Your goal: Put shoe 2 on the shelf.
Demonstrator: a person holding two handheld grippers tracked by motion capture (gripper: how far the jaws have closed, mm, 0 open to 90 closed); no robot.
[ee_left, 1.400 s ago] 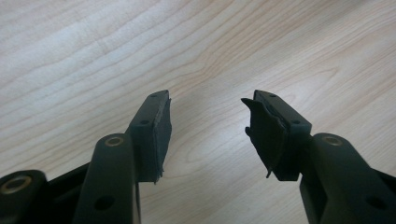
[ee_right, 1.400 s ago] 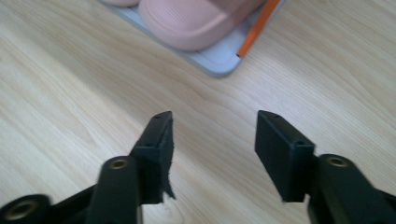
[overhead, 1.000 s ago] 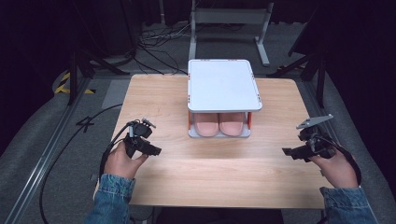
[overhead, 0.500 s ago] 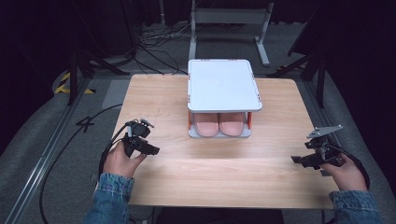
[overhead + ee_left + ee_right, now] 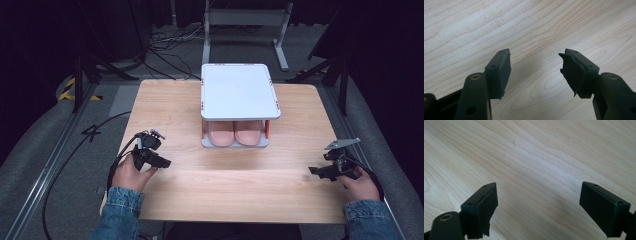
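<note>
Pale wood table [image 5: 220, 180] carries a white two-tier plastic rack [image 5: 238, 92] at its far middle, a pair of pink slippers [image 5: 235, 133] tucked on the lower shelf. Left gripper [image 5: 164, 162] and right gripper [image 5: 313, 171] rest well apart near the front corners, jaws spread, holding nothing; bare tabletop lies between them and the rack.

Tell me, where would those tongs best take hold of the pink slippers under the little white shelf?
Probably by the rounded ends of the pink slippers facing the person, coming in level from the front: the white shelf covers them from above, and its orange posts flank the sides.
</note>
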